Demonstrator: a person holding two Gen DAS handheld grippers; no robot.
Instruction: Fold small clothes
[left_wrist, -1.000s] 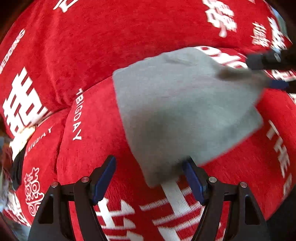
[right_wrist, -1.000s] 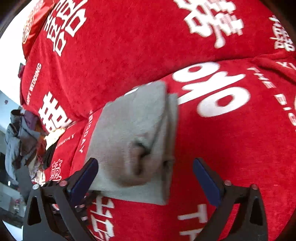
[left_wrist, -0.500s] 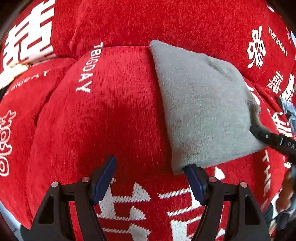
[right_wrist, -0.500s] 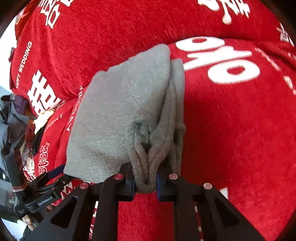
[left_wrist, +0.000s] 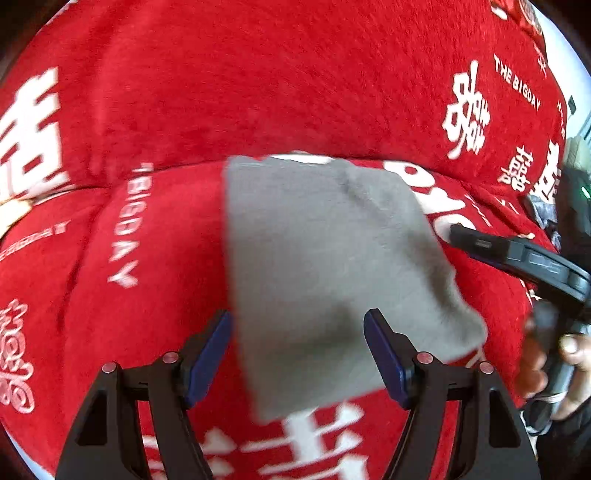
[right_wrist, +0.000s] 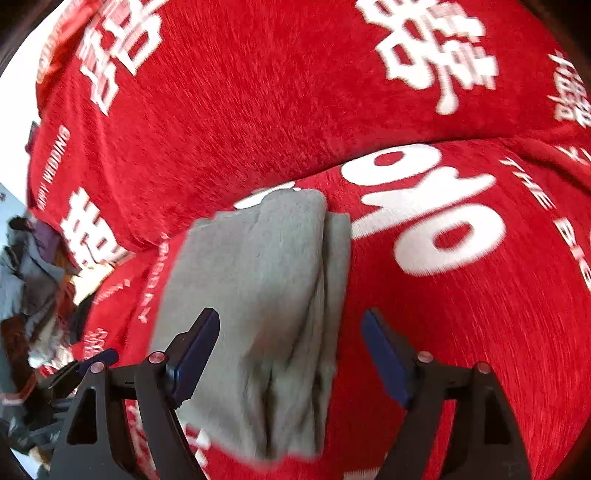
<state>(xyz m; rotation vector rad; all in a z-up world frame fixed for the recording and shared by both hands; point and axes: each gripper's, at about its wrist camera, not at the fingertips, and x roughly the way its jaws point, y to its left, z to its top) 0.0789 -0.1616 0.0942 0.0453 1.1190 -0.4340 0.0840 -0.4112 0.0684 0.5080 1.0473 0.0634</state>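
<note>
The grey garment (left_wrist: 325, 266) lies folded into a compact rectangle on the red cover (left_wrist: 258, 85) (a plush fabric printed with white characters and the words "THE BIGDAY"). The cover drapes over a padded seat and the backrest behind it; the garment rests on the seat part, near the crease where the two meet.

In the left wrist view, the left gripper (left_wrist: 297, 356) has its jaws spread wide apart, holding nothing. The near edge of the garment lies between and just ahead of the two blue pads (left_wrist: 207, 360). One garment corner points toward the lower right of this view. The right gripper (left_wrist: 517, 254) enters from the right edge, its black finger ending just beside the garment's right side; whether it touches the fabric cannot be told. A hand (left_wrist: 554, 354) grips its handle.

In the right wrist view, the right gripper (right_wrist: 290, 360) also has its jaws open and empty. The garment (right_wrist: 258, 295) lies between and ahead of them, showing stacked layers and a bunched fold along its right edge. A pile of clothes (right_wrist: 29, 269) is visible at the far left, well apart from the garment.
</note>
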